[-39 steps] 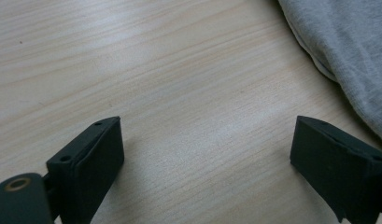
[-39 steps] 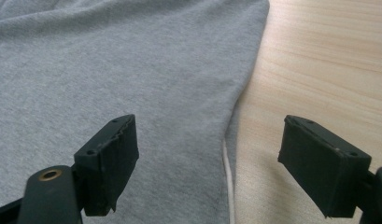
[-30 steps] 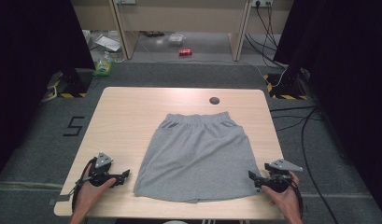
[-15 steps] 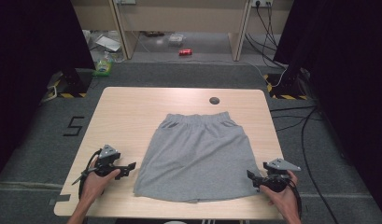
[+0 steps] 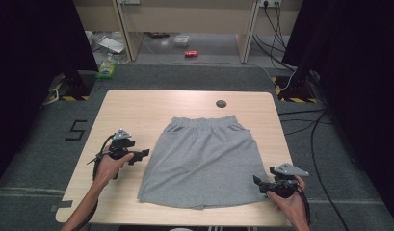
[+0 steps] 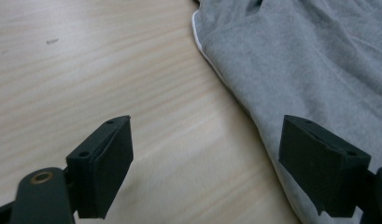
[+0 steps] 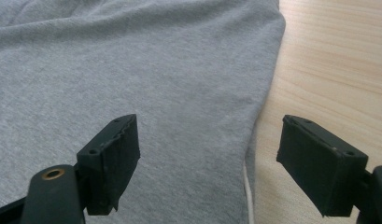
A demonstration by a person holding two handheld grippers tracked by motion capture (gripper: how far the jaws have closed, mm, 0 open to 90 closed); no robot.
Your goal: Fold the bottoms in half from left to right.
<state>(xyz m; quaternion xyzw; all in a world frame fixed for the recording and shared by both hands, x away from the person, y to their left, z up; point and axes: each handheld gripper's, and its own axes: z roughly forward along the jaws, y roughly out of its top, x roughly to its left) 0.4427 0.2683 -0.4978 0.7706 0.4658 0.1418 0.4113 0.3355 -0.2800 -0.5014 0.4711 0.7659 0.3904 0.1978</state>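
Grey shorts (image 5: 204, 163) flat on table (image 5: 137, 110); both tongs gaping beside hems.

A dark round mark (image 5: 221, 103) sits near my table's (image 5: 137, 108) far edge. Beyond it, on the floor: a red can (image 5: 190, 54) and a green packet (image 5: 106, 70).

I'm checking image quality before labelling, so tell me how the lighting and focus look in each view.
High view: table evenly lit, surroundings dark, grey shorts slightly soft. Left gripper view: its jaws near the lens are blurred, wood grain sharper. Right gripper view: fabric weave fairly crisp, jaws soft, no glare.
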